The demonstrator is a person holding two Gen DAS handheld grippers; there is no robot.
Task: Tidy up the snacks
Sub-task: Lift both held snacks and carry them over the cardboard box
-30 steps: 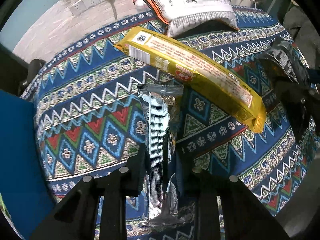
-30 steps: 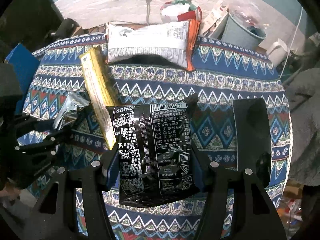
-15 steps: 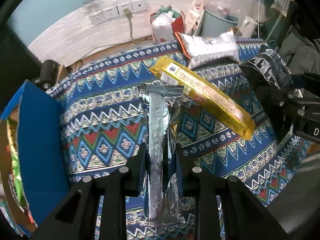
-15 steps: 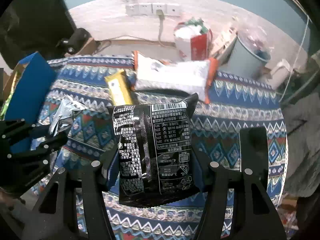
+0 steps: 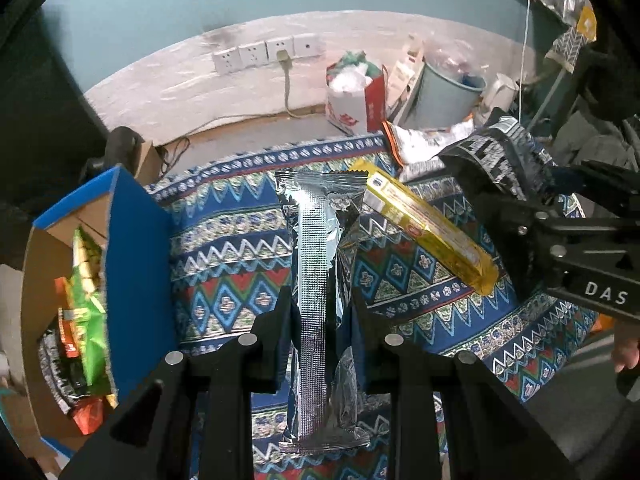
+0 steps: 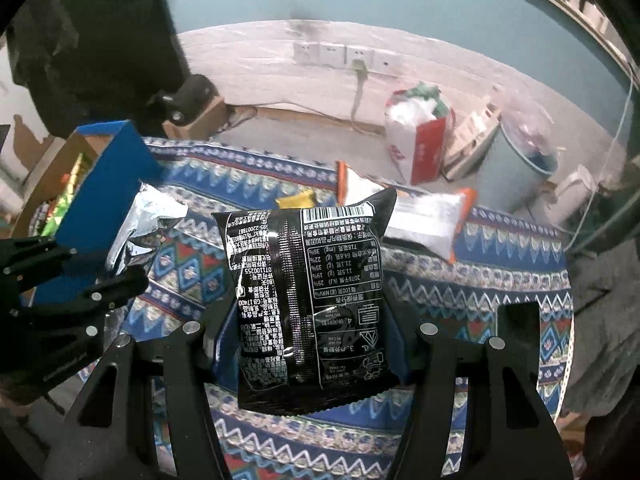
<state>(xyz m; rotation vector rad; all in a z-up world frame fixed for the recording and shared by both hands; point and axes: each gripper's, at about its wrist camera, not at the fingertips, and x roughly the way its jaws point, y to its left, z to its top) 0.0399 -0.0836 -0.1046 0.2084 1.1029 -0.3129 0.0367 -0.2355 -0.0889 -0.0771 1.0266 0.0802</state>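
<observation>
Silver pack [image 5: 320, 280] pinched betw left gripper [image 5: 320, 304] jaws; right gripper [image 6: 308, 320] clamps black bag [image 6: 308, 300].

My right tool [image 5: 532, 184]: white "DAS" on arm. My black snack packet [image 6: 308, 304]: barcode, upside-down nutrition table, "100", "3." readable; rest too small.

Both wrist cameras look steeply down, close above the patterned cloth [image 5: 240, 240], sharing its wall sockets [image 6: 344, 56].
</observation>
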